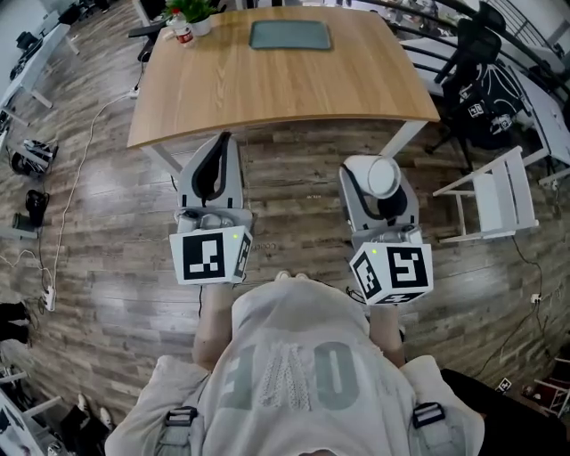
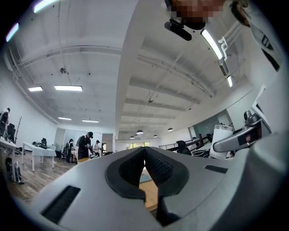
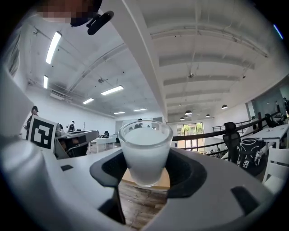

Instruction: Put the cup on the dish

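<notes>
A frosted white cup (image 3: pixel 144 151) stands upright between the dark pads of my right gripper (image 3: pixel 144 169), which is shut on it. From the head view the cup (image 1: pixel 384 176) and right gripper (image 1: pixel 382 183) hang over the wooden floor, short of the table's near edge. A flat grey-green dish (image 1: pixel 289 36) lies at the far middle of the wooden table (image 1: pixel 267 89). My left gripper (image 1: pixel 218 160) is held level beside the right one, also over the floor. Its pads (image 2: pixel 156 164) meet with nothing between them.
A potted plant (image 1: pixel 194 16) and a small red-labelled can (image 1: pixel 183 34) stand at the table's back left corner. A white rack (image 1: pixel 494 200) and a black office chair (image 1: pixel 481 76) are to the right. Cables and shoes lie on the floor at left.
</notes>
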